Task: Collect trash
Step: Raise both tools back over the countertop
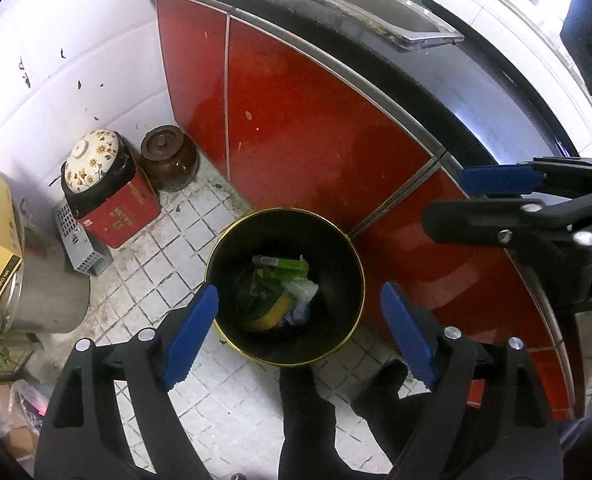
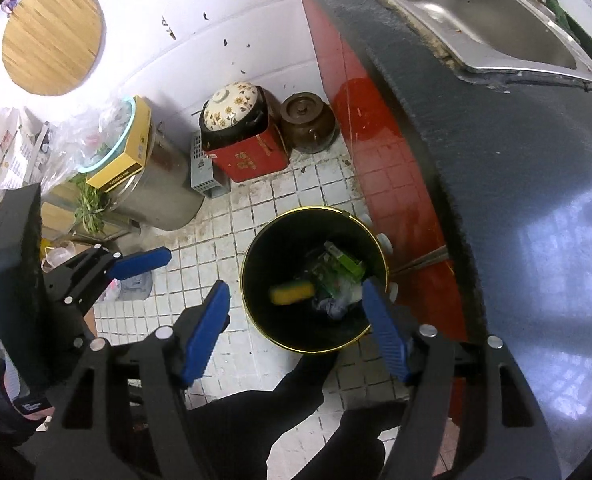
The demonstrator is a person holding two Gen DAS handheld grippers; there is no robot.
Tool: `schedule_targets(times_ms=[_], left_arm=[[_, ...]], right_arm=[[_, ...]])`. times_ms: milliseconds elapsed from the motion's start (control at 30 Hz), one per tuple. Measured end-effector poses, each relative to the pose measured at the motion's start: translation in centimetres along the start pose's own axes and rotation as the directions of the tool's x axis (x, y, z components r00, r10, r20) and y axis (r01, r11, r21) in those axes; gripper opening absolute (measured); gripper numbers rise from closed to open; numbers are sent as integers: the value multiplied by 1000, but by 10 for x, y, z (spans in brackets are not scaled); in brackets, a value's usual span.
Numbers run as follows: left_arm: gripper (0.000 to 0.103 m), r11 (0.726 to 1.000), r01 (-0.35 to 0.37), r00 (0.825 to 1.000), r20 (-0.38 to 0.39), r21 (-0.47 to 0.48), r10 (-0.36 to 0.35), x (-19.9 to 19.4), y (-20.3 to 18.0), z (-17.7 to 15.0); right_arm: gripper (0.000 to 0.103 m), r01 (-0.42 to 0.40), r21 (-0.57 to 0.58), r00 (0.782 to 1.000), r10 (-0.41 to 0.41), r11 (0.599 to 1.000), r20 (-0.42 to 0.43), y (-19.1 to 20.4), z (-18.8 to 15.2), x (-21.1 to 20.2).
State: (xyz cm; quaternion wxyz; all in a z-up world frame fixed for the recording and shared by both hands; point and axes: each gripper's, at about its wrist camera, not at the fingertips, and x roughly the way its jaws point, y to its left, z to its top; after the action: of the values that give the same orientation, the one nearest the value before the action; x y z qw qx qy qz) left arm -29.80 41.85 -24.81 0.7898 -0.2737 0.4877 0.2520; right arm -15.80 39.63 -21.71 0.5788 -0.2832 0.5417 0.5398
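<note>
A black trash bin (image 1: 338, 280) with a gold rim stands on the tiled floor by the red cabinet. Inside it lie a green carton (image 1: 286, 266), a yellow sponge (image 1: 272, 314) and crumpled clear plastic (image 1: 302, 294). My left gripper (image 1: 298, 296) hangs open above the bin's mouth, nothing between its blue pads. My right gripper (image 2: 294, 286) is also open over the bin (image 2: 272, 252), empty. The sponge (image 2: 292, 294) looks blurred in the right wrist view, beside the carton (image 2: 342, 260). The right gripper (image 1: 444, 200) shows at the right edge of the left wrist view.
Red cabinet doors (image 1: 316, 128) under a dark counter (image 2: 516, 168) with a steel sink (image 2: 476, 12) rise right of the bin. A floral-lidded pot (image 1: 92, 164) on a red box, a brown jar (image 1: 168, 160) and a steel pot (image 2: 164, 188) stand at the left. A person's dark legs (image 1: 308, 420) are below.
</note>
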Motion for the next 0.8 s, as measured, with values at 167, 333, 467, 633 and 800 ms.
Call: schedule_targets(times_ms=[167, 333, 467, 633, 800], left_arm=[[81, 1000, 1, 1000, 27, 26, -2, -10, -11, 7], [91, 991, -19, 995, 102, 131, 5, -38, -51, 28], [96, 974, -7, 989, 145, 228, -27, -55, -107, 49], [96, 909, 124, 976, 118, 399, -184, -60, -209, 73], [96, 793, 217, 947, 73, 569, -311, -62, -324, 77]], right_arm=[[67, 4, 35, 999, -6, 999, 46, -10, -5, -28], [77, 47, 144, 986, -69, 988, 153, -47, -25, -89], [83, 81, 303, 952, -164, 950, 258, -98, -62, -156], [86, 165, 535, 879, -370, 829, 302, -171, -139, -243], [86, 217, 746, 794, -559, 630, 240, -238, -244, -316]])
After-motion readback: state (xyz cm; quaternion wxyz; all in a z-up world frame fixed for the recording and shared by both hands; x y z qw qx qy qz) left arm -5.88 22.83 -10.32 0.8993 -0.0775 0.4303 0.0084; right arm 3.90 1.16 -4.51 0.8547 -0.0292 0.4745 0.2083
